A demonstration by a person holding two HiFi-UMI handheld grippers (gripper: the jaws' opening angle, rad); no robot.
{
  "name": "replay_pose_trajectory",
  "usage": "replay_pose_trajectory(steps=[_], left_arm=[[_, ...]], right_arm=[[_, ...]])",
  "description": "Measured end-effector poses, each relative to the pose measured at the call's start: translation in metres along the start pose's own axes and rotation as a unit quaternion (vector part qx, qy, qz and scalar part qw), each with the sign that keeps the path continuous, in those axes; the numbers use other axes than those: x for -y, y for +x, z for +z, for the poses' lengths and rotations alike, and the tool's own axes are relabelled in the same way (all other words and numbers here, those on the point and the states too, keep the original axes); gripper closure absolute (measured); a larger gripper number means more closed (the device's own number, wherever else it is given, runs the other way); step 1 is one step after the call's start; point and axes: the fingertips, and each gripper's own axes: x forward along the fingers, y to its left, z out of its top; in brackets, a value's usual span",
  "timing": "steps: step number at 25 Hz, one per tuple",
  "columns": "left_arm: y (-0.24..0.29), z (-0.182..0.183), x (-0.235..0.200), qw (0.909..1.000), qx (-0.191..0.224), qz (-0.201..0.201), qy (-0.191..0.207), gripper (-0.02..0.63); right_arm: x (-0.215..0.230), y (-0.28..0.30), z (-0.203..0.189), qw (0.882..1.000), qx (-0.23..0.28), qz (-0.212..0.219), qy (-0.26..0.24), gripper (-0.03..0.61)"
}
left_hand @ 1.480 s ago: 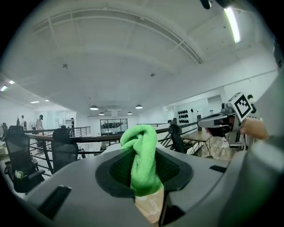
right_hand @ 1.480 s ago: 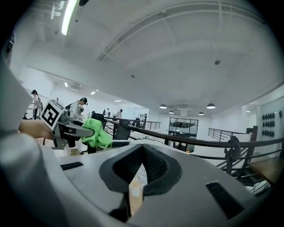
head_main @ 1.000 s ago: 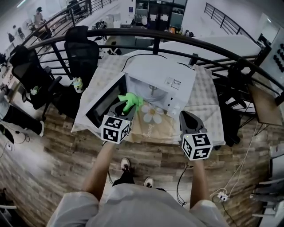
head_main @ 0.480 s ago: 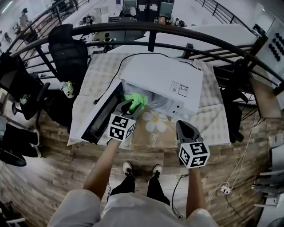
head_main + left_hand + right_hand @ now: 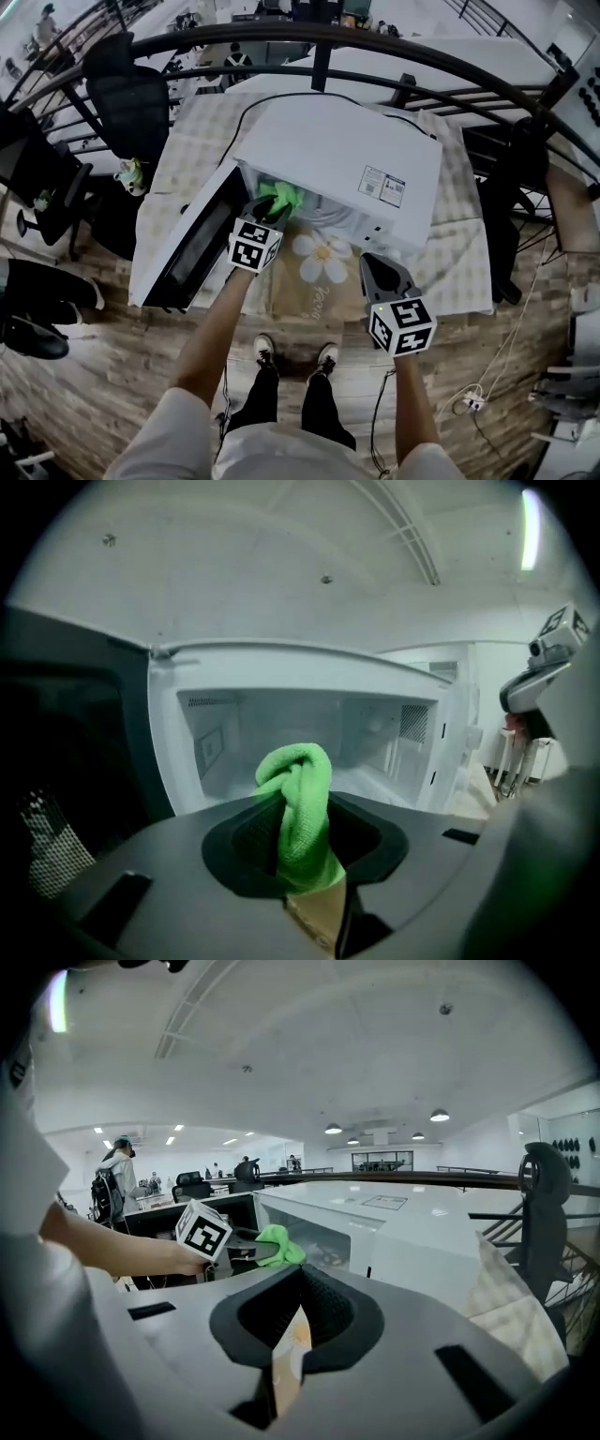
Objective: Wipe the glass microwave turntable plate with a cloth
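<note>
Head view: left gripper (image 5: pixel 268 212) brings the green cloth (image 5: pixel 282 196) to the mouth of the open microwave (image 5: pixel 337 155) — approach step. The glass plate (image 5: pixel 325 219) shows dimly inside. The cloth is nearer the cavity than a second ago.
Left gripper view: jaws clamped on the cloth; next, press it down onto the plate.
Right gripper view: right gripper (image 5: pixel 298 1283) jaws together, empty — held back.

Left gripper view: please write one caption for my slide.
Left tool clamps a green cloth in front of the open microwave cavity.
</note>
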Motion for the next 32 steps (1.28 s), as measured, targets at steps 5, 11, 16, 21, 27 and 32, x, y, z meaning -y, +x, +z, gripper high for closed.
replay_pose_trajectory(steps=[5, 11, 16, 21, 27, 32], left_arm=[[0.029, -0.039, -0.004, 0.9982, -0.049, 0.014, -0.031, 0.483], [0.045, -0.045, 0.011, 0.9978, -0.051, 0.018, -0.04, 0.486], [0.059, -0.039, 0.04, 0.9974, -0.06, -0.006, -0.039, 0.486], [0.074, -0.03, 0.073, 0.9961, -0.068, -0.036, -0.043, 0.486], [0.087, -0.022, 0.126, 0.9929, -0.07, -0.092, -0.029, 0.486], [0.085, -0.022, 0.152, 0.9868, -0.062, -0.14, -0.052, 0.486]], right_arm=[[0.005, 0.012, -0.009, 0.999, 0.019, 0.012, 0.025, 0.565], [0.014, 0.015, -0.019, 0.999, 0.009, 0.015, 0.043, 0.578], [0.022, 0.01, -0.025, 1.0, -0.013, -0.01, 0.017, 0.578], [0.029, 0.01, -0.034, 0.999, -0.035, -0.03, -0.001, 0.569], [0.033, 0.004, -0.044, 0.997, -0.046, -0.051, -0.017, 0.566], [0.03, -0.001, -0.042, 0.997, -0.049, -0.053, -0.023, 0.566]])
